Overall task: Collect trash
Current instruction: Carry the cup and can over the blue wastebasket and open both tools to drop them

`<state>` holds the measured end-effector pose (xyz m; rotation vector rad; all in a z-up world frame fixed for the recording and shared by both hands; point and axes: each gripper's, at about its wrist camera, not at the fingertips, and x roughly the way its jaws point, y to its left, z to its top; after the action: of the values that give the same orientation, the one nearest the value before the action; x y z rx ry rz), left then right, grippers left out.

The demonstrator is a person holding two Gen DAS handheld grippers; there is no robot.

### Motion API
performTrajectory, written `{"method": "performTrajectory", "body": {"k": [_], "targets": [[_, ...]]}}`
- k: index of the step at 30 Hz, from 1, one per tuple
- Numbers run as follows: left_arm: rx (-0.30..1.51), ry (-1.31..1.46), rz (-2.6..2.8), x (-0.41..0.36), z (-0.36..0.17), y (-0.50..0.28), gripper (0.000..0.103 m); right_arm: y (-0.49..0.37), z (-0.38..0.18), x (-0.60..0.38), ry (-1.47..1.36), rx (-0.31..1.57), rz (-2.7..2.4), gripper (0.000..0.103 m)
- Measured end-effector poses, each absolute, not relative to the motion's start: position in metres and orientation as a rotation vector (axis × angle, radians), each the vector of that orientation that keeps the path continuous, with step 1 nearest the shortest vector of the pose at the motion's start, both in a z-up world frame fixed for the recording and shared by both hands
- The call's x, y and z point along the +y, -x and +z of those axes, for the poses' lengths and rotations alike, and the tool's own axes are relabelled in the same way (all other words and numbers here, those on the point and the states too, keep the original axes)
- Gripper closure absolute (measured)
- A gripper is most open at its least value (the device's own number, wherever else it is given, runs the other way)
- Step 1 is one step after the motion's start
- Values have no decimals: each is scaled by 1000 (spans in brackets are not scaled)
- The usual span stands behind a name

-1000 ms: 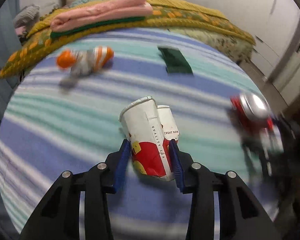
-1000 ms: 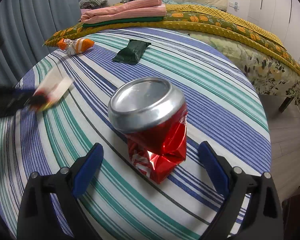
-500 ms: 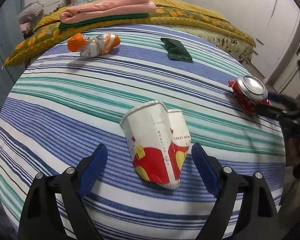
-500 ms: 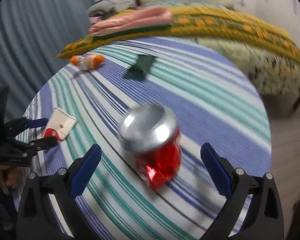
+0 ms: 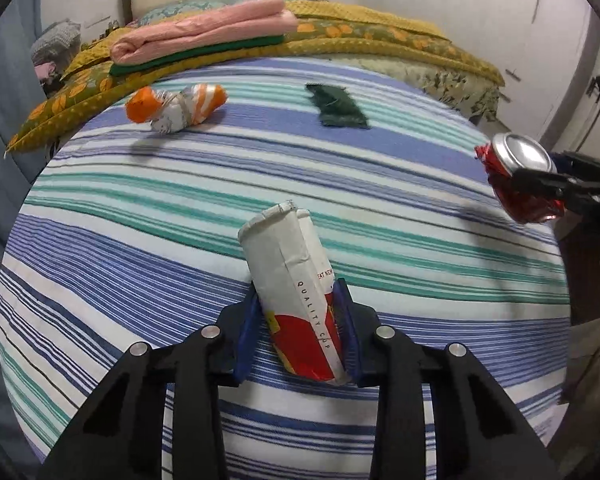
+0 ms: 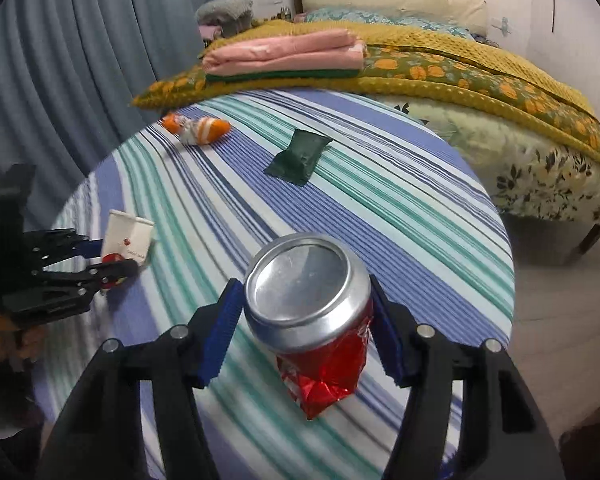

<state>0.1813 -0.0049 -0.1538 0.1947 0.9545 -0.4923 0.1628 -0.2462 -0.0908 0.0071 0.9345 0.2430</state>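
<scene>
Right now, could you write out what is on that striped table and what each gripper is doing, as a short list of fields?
surface: round table with striped cloth
left gripper: jaws have just been closing, pads now pressed on the flattened paper cup
right gripper: jaws have just been closing, pads now clamped on the crushed red can
left on the table: orange and white crumpled wrapper, dark green packet
behind the table: bed with yellow blanket, folded pink cloth
</scene>
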Motion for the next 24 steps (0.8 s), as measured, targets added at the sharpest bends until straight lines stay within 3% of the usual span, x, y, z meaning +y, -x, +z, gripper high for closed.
{"method": "performTrajectory", "body": {"k": [8, 14, 24], "targets": [[912, -211, -651, -58, -123, -139, 69, -105, -77, -314, -88, 926, 155, 43], [907, -262, -854, -152, -116, -91, 68, -60, -89, -401, -146, 960, -73, 43], [967, -326, -1017, -302, -148, -43, 67, -15, -137, -504, -278, 1020, -303, 43]]}}
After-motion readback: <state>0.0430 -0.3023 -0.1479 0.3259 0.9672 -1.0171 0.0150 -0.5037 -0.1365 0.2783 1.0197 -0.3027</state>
